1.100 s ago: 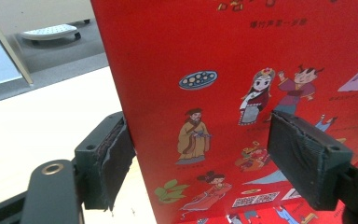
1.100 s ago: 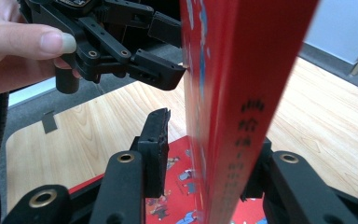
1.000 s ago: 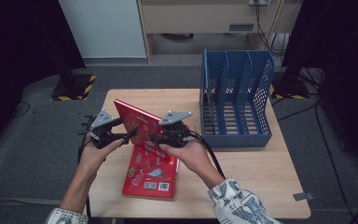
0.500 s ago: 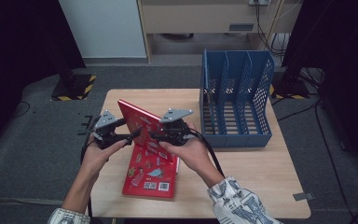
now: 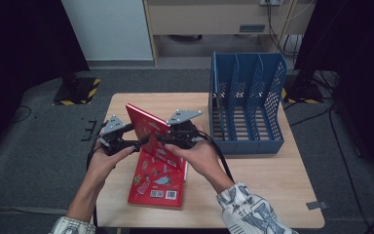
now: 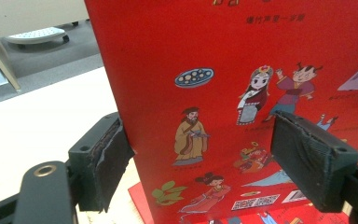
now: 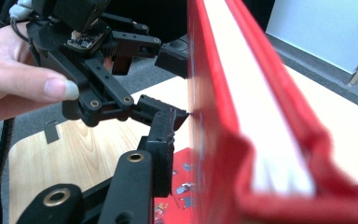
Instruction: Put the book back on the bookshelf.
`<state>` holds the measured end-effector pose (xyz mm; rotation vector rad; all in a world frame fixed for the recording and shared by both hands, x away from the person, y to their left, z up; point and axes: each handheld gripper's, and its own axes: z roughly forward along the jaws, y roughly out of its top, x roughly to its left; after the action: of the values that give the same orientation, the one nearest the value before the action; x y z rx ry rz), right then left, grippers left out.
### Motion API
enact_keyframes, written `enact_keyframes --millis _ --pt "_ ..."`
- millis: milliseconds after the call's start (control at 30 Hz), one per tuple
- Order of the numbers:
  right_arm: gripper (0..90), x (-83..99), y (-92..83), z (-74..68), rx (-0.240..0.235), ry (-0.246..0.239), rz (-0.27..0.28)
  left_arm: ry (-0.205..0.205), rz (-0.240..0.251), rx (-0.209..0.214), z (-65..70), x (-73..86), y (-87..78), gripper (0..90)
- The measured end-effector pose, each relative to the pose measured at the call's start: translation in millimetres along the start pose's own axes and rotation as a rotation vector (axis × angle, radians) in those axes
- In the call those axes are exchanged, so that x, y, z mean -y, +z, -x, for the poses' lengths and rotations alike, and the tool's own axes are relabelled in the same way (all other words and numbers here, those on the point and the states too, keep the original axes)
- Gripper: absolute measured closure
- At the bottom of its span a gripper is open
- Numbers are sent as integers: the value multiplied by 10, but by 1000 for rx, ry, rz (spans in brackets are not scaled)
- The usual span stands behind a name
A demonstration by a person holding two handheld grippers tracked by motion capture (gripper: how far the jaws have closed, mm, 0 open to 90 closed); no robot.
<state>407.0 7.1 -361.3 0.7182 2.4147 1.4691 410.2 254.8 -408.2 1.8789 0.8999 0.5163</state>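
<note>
While the blue file rack (image 5: 246,109) stands upright at the far right of the table (image 5: 253,195), its slots between the mesh dividers hold nothing, and their open fronts face the person. It sits well apart from the work, to the right of both hands.

Near the table's middle, a red book (image 5: 148,127) stands raised and tilted, lifted clear of a second red book (image 5: 158,183) that lies flat on the table just below it, cover up, with cartoon figures and a barcode showing. The raised book's cover carries the same kind of cartoon figures (image 6: 251,93), and in the right tool view its white page edge (image 7: 256,135) runs between the two red boards.

The left tool (image 5: 135,141) comes in from the left; in its own view the book's edge stands between its two black pads (image 6: 109,158), one pad close against the back of the cover and the other standing off the front, so the jaws are spread and not pressing. The right tool (image 5: 159,139) reaches from the right. Its jaws have just been closing, with the book between them; one pad (image 7: 165,140) lies against the cover, and the other is hidden behind the book, so a firm pinch cannot be told.

Dark floor and black stands surround the table.
</note>
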Motion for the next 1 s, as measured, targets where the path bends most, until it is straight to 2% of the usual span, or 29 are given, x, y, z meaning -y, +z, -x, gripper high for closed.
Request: enact_keyframes --millis 400,800,1000 --pt "737 -39 15 43 3 -5 16 1 -3 3 40 -13 22 193" --pt "722 -54 28 74 5 -1 42 -4 -7 -1 49 -25 41 193" --pt "772 -74 19 85 9 -5 40 -2 -3 -3 51 -20 45 191"
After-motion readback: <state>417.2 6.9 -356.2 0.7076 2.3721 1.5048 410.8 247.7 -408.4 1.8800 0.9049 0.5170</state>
